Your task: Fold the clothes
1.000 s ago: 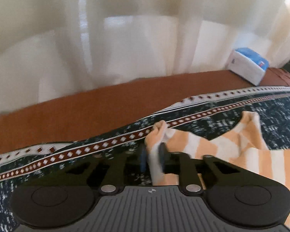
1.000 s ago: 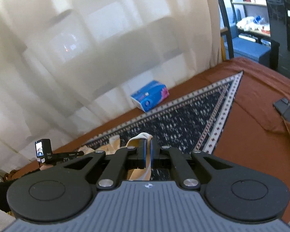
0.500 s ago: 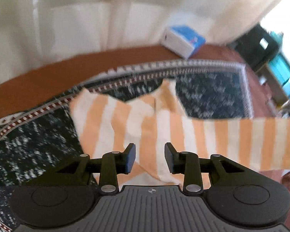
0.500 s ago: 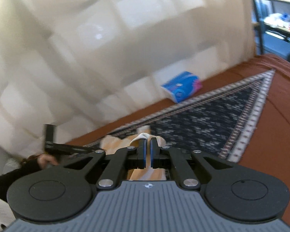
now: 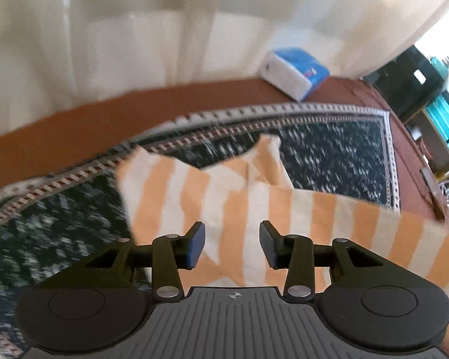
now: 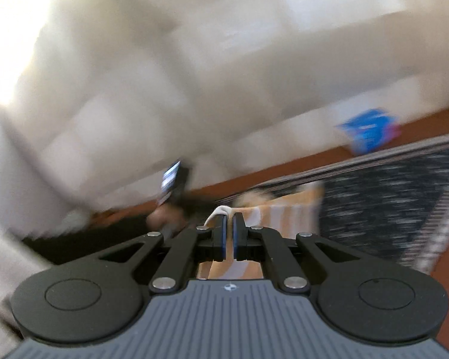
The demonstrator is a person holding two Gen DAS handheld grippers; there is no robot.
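the orange-and-white striped cloth garment [image 5: 224, 197] is lying spread over the dark blue patterned rug with a white and red-brown diamond border [image 5: 338, 155], which is itself lying on a rust-brown covered surface [image 5: 74, 131]. one pointed corner of the garment is reaching toward the rug's border; another part is stretching off to the right edge of the left wrist view.

the left hand-held gripper [image 5: 232, 243] is hovering over the near part of the garment with its jaws standing wide apart and nothing between them; striped fabric is showing through the gap. the blue pads on the fingers [image 5: 194, 245] are facing each other.

the right hand-held gripper [image 6: 230, 233] is showing its jaws nearly together, pinching a thin white fold of the garment [image 6: 284, 218] that is poking out above the fingertips. the right wrist view is heavily motion-blurred, so finer detail is not readable.

a blue-and-white soft pack of tissues [image 5: 294, 73] is sitting on the brown surface past the rug's far edge, against a cream sheer curtain [image 5: 164, 30]. in the right wrist view a blurred hand [image 6: 161, 218] is showing to the left of the garment, with a small dark device [image 6: 173, 182] just above it.
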